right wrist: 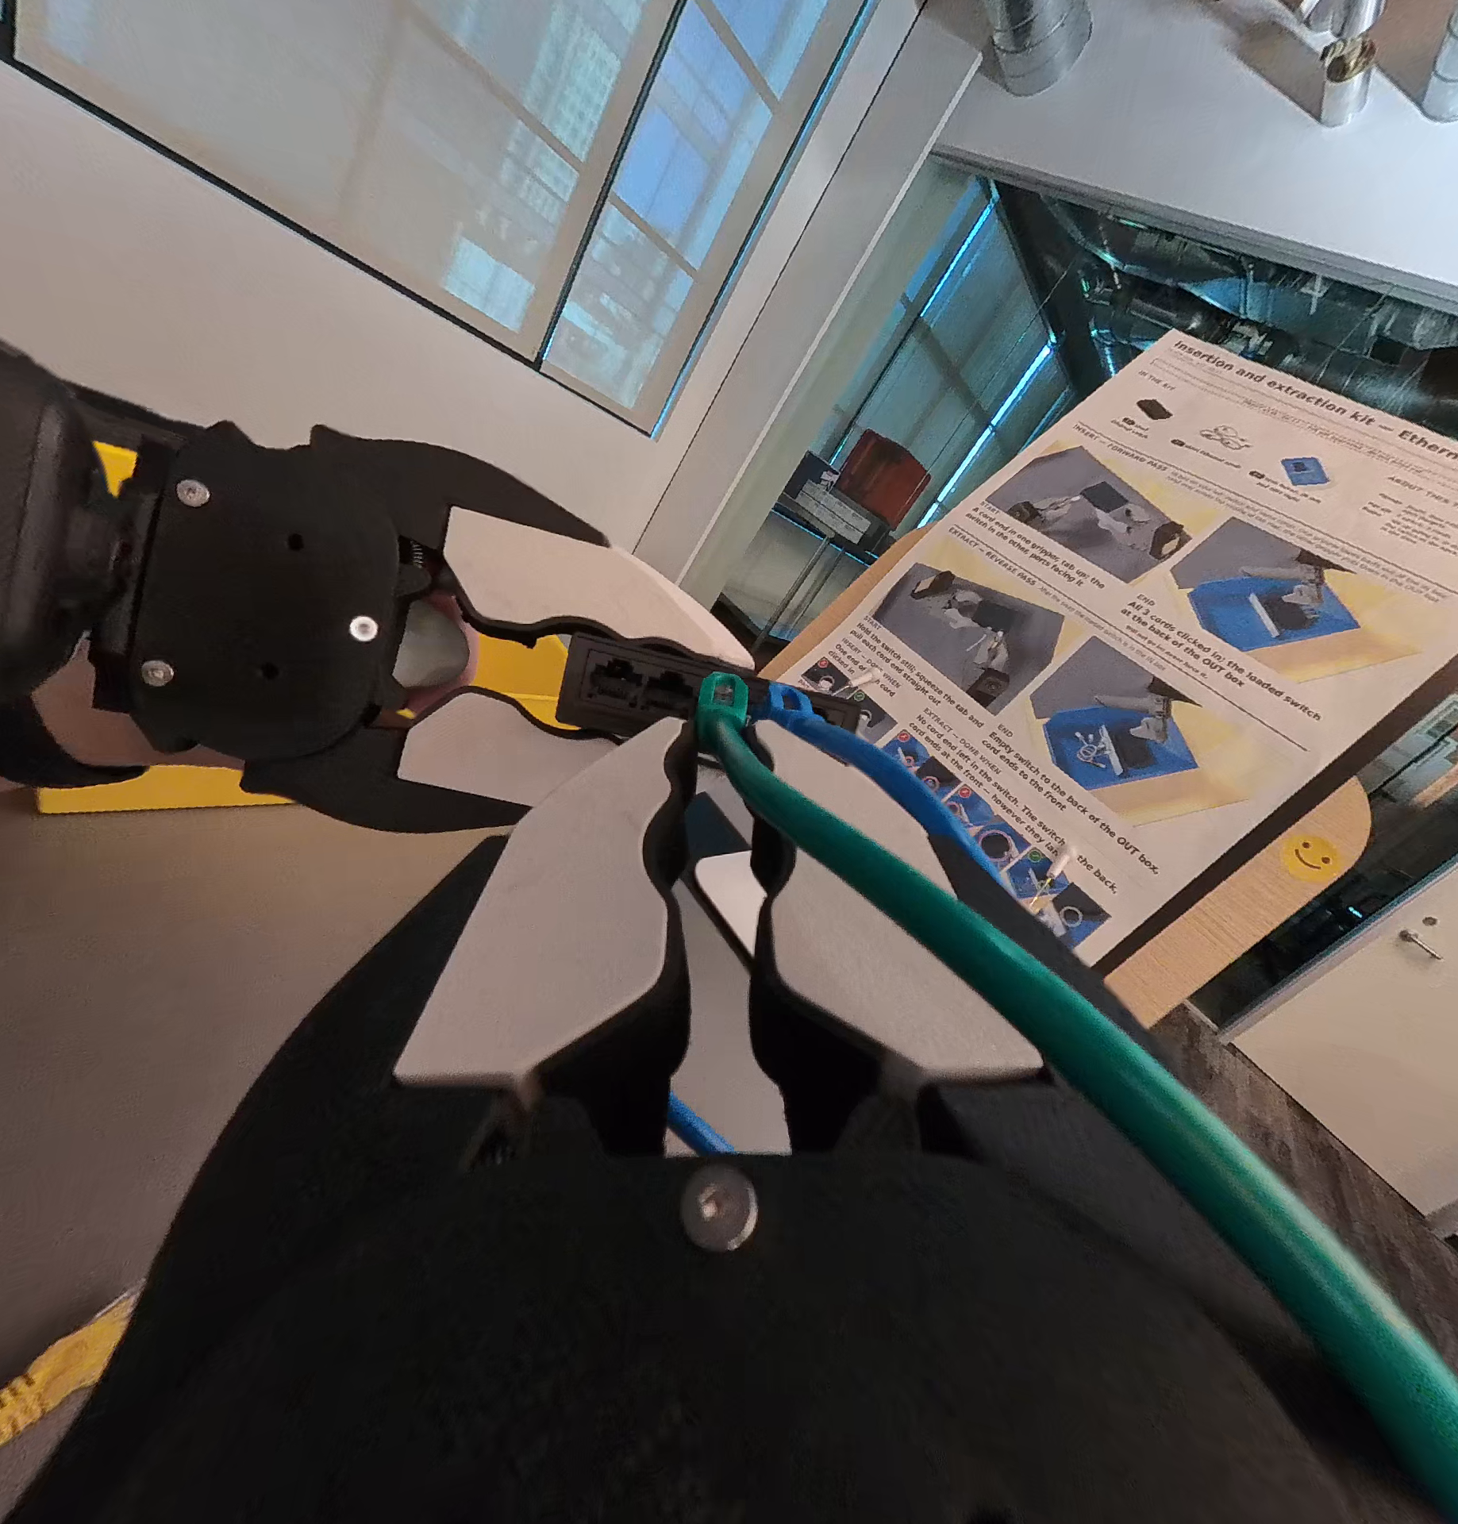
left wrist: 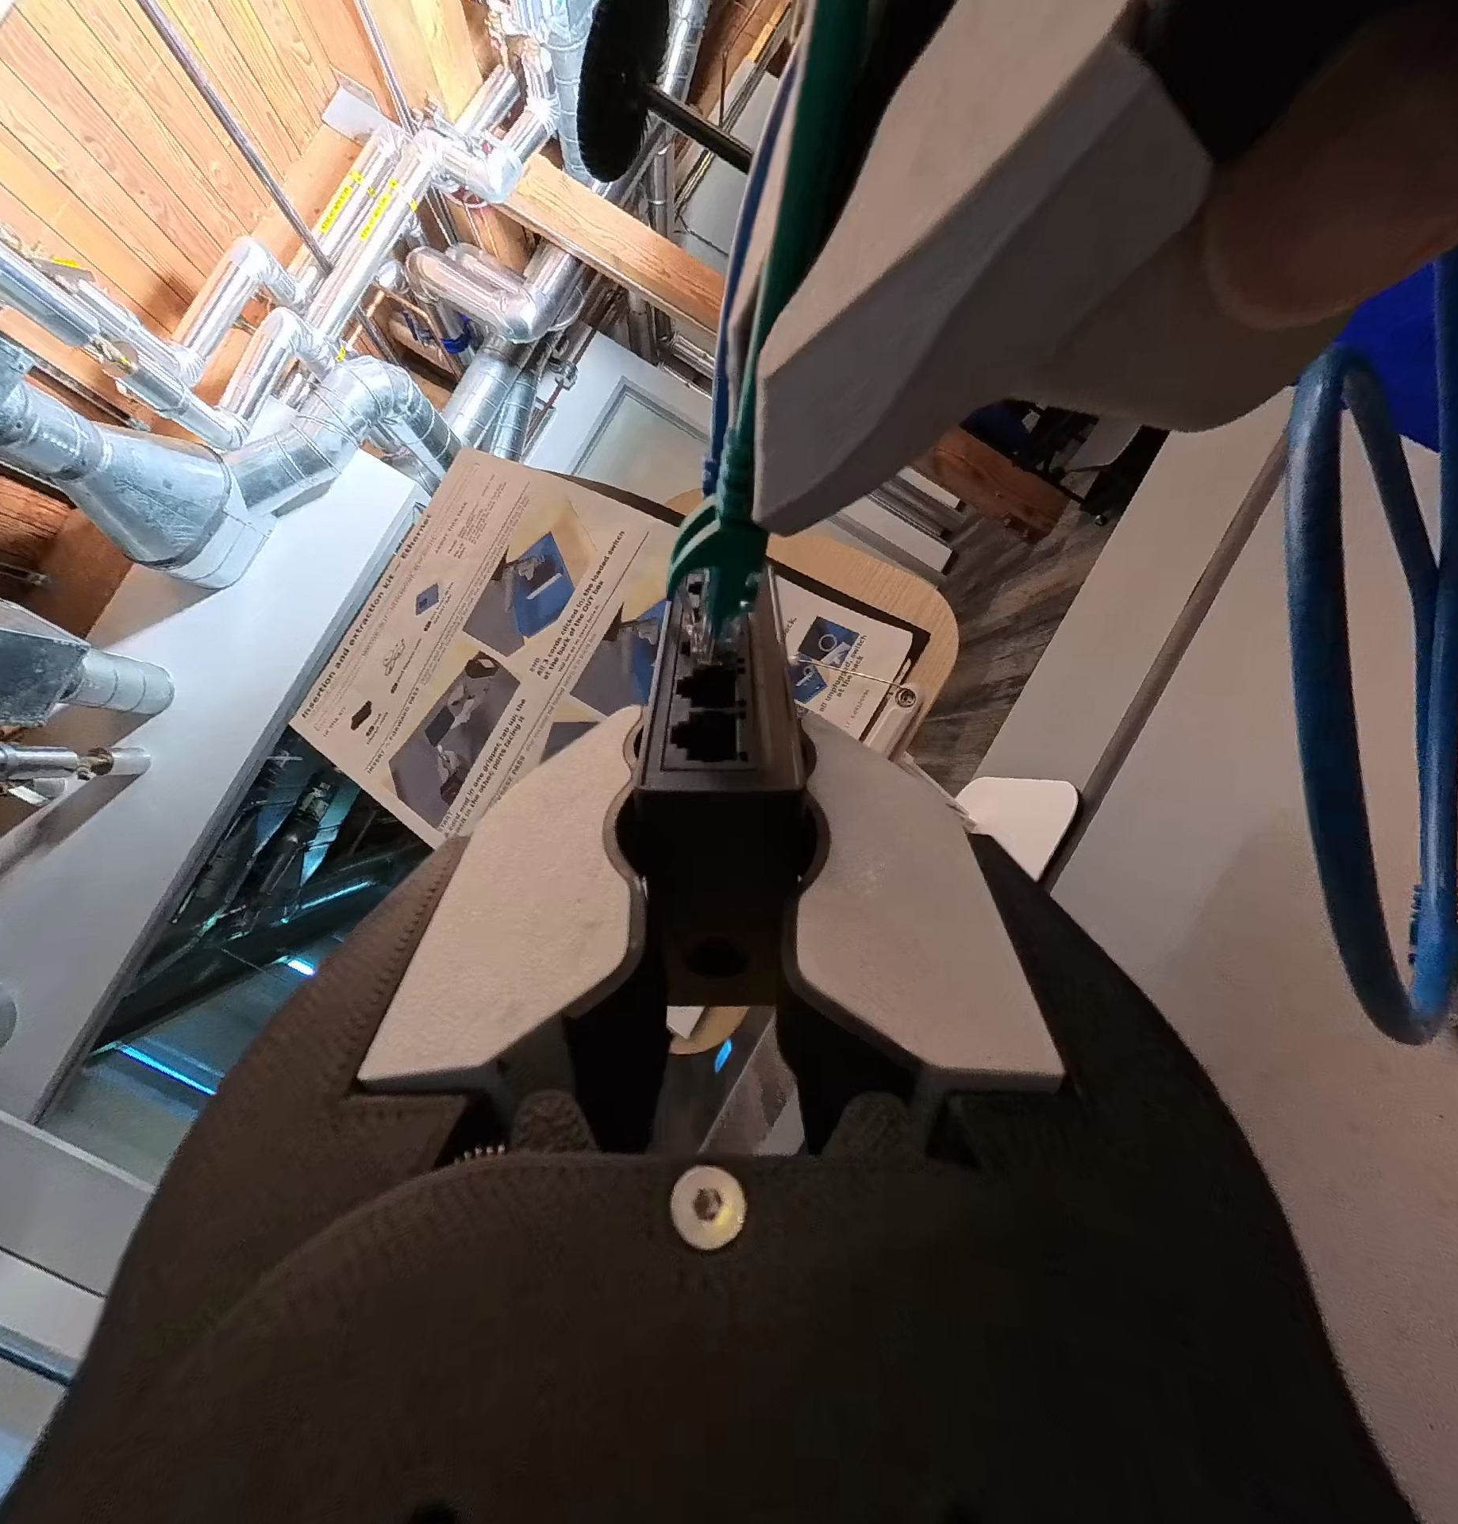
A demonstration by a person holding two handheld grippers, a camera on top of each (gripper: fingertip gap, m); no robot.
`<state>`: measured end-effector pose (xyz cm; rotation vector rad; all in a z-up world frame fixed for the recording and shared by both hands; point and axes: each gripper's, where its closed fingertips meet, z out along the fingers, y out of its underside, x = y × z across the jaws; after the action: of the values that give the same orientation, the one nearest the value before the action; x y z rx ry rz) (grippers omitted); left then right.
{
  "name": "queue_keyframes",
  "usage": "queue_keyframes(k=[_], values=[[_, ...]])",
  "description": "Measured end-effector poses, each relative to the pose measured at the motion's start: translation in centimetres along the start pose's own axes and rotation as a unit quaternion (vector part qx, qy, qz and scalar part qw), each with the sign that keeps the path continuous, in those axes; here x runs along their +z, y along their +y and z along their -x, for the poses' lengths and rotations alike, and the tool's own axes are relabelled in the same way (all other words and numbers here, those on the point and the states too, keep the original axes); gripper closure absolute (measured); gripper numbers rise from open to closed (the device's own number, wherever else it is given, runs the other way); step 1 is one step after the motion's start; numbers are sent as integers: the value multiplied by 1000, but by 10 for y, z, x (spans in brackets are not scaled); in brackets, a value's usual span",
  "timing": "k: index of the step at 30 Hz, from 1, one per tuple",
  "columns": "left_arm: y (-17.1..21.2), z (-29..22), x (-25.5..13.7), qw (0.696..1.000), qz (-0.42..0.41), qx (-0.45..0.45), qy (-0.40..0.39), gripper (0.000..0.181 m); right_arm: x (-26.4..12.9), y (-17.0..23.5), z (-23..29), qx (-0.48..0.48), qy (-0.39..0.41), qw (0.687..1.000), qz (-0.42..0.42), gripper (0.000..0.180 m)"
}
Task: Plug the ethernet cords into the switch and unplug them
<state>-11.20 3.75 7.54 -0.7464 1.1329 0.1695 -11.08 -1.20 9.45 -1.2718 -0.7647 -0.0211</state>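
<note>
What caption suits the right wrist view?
Left gripper holds the black switch; green cord and blue cord plugged in.

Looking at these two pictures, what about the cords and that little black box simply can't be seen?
- Left wrist view: the green cord's plug tip, hidden by the right gripper's finger, so whether it is fully seated in the switch is unclear.
- Right wrist view: the blue cord's port, covered by its boot.
- Both views: the cords' far ends, cut off by the edges.

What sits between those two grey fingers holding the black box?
In the left wrist view, only the black switch itself fills the gap between the left gripper fingers, clamped on both sides, ports facing up.
</note>
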Motion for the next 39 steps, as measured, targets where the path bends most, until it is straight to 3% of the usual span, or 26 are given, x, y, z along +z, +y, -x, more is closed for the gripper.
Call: queue_keyframes(k=[18, 24, 30, 39], values=[[-44, 17, -23, 998, -54, 33, -13, 153, -19, -26, -2, 167, -122, 977, -46, 168], [-43, 26, -21, 998, -46, 26, -22, 152, -27, -39, -11, 136, -94, 985, -53, 169], [-53, 22, -25, 996, -75, 40, -29, 152, -31, -49, 5, 131, -137, 981, -50, 169], [-61, 25, -29, 995, -98, -15, -20, 152, -35, -47, 6, 114, -150, 982, -28, 169]])
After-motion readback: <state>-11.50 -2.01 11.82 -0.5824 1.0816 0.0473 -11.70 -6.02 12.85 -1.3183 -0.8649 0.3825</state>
